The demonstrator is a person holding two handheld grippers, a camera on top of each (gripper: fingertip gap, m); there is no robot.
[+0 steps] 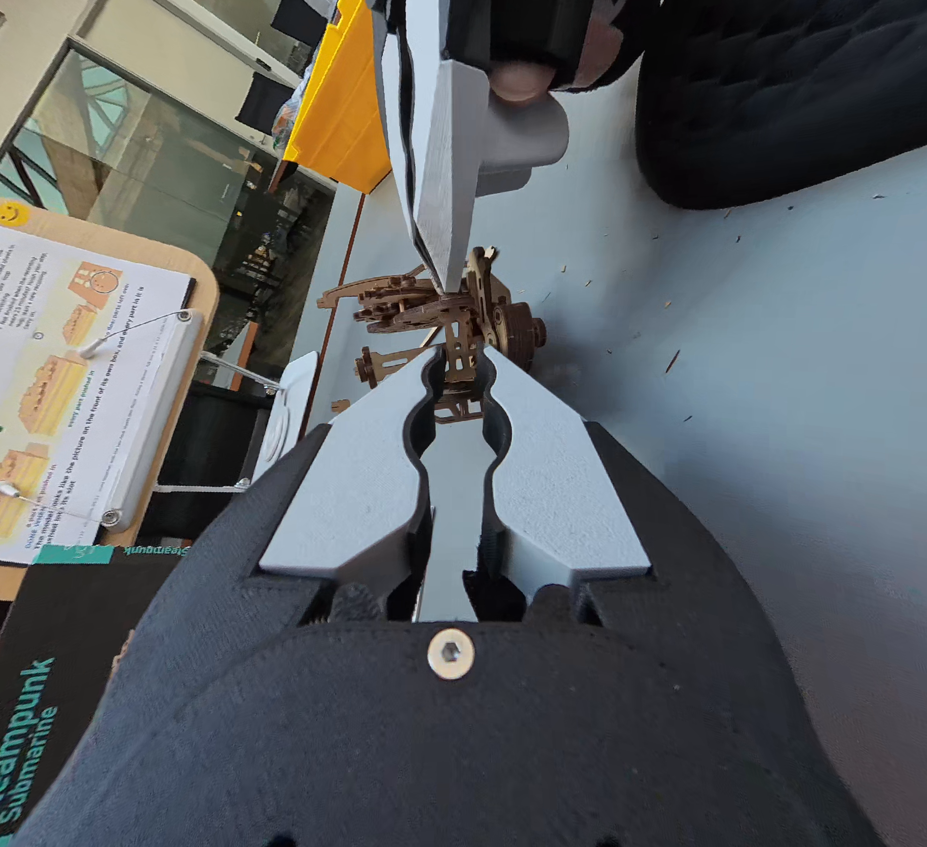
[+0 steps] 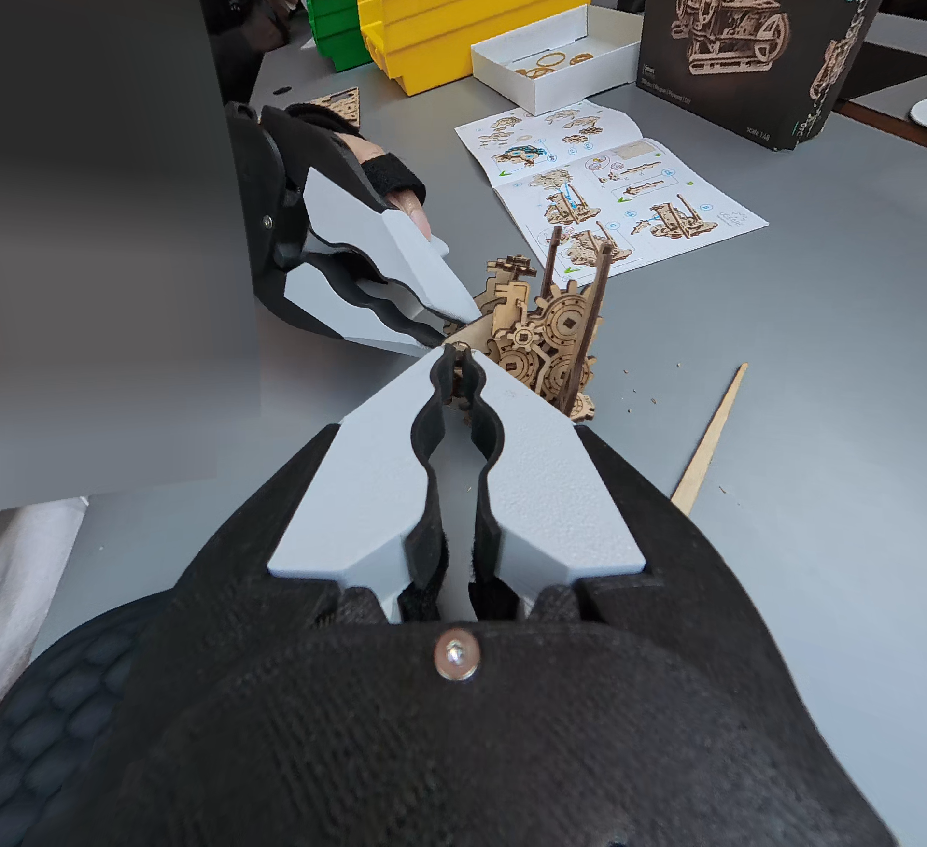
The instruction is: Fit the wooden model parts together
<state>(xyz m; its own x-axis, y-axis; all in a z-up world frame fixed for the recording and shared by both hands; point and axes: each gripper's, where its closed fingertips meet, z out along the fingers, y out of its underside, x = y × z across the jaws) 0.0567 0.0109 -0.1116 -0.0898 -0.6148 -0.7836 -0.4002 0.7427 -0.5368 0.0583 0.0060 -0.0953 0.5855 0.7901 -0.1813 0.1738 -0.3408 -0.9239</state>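
Observation:
A partly built wooden model (image 2: 542, 336) of gears and discs stands on the grey table (image 2: 752, 421). It also shows in the left wrist view (image 1: 441, 316). My left gripper (image 1: 462, 355) is shut on a thin upright frame piece on the model's near side. In the right wrist view it (image 2: 451, 328) comes in from the left. My right gripper (image 2: 456, 357) is shut on a small wooden part at the model's near edge. In the left wrist view it (image 1: 450, 288) reaches down from above and pinches a disc edge. Both sets of tips almost touch.
An instruction sheet (image 2: 602, 185), a white box with wooden rings (image 2: 552, 65), yellow (image 2: 451, 20) and green (image 2: 331, 20) bins and a black model box (image 2: 752, 30) lie behind. A wooden stick (image 2: 707, 436) lies to the right. A clipboard (image 1: 75, 371) and black cushion (image 1: 802, 60) flank the model.

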